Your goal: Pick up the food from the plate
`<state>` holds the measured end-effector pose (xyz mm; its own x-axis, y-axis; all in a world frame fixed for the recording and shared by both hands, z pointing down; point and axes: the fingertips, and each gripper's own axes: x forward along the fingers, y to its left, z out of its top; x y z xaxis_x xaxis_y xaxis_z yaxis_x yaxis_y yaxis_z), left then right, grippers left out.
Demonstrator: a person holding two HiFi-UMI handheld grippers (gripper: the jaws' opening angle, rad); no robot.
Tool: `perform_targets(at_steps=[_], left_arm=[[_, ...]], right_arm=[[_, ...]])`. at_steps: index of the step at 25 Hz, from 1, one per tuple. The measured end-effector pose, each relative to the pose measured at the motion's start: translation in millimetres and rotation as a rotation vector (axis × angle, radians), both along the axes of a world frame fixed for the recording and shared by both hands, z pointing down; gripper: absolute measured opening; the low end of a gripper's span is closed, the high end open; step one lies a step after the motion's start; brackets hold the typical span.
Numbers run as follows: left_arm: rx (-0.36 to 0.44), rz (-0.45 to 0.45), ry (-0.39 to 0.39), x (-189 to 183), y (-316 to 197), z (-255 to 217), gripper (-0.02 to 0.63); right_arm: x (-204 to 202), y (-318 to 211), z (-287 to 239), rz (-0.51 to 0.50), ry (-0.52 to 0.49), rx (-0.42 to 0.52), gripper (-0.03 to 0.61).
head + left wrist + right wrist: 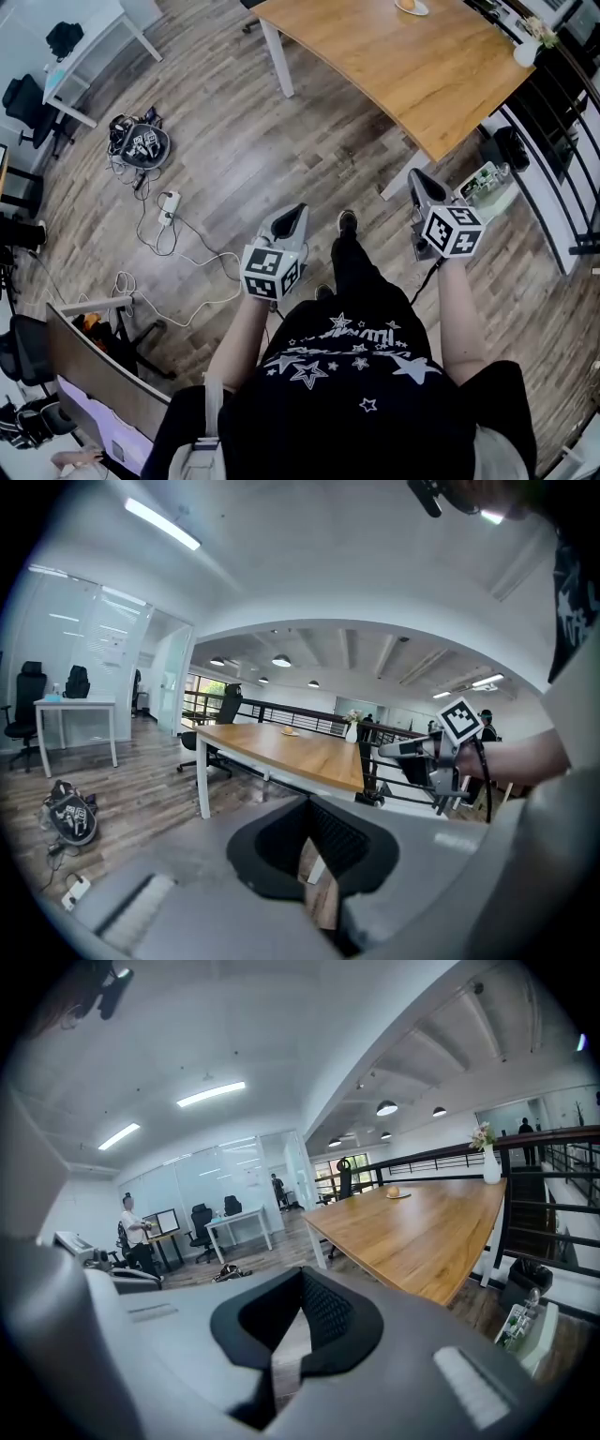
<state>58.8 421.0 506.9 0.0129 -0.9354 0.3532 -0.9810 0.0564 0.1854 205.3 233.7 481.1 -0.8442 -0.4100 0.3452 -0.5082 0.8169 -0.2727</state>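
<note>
The plate [399,1195] with a small roundish piece of food [393,1190] sits at the far end of the wooden table [403,66], well away from both hands. The left claw [307,806] and the right claw [302,1277] each have their jaws together, with nothing between them. The person would likely do best to walk around to the plate first, then spread one claw's jaws before lowering it over the food. No readable brand or writing shows, only square markers on the gripper cubes.
</note>
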Motion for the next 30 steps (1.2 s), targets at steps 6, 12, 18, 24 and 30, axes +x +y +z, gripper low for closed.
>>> perform_targets(at_steps=[6, 12, 18, 24, 30], left_arm=[[-0.003, -0.02, -0.003, -32, -49, -1, 0.002], [-0.028, -0.006, -0.003, -65, -126, 4, 0.002], [-0.028, 0.004, -0.009, -90, -203, -8, 0.002], [-0.044, 0.018, -0.022, -104, -263, -17, 0.002], [-0.038, 0.011, 0.005, -113, -314, -17, 0.002]], right_arm=[[-22, -62, 3, 0.038, -0.024, -0.009, 0.0], [-43, -147, 7, 0.079, -0.025, -0.016, 0.0], [-67, -228, -4, 0.094, -0.033, -0.021, 0.0], [-82, -295, -20, 0.114, -0.076, -0.029, 0.0], [-88, -342, -15, 0.118, -0.076, -0.034, 0.0]])
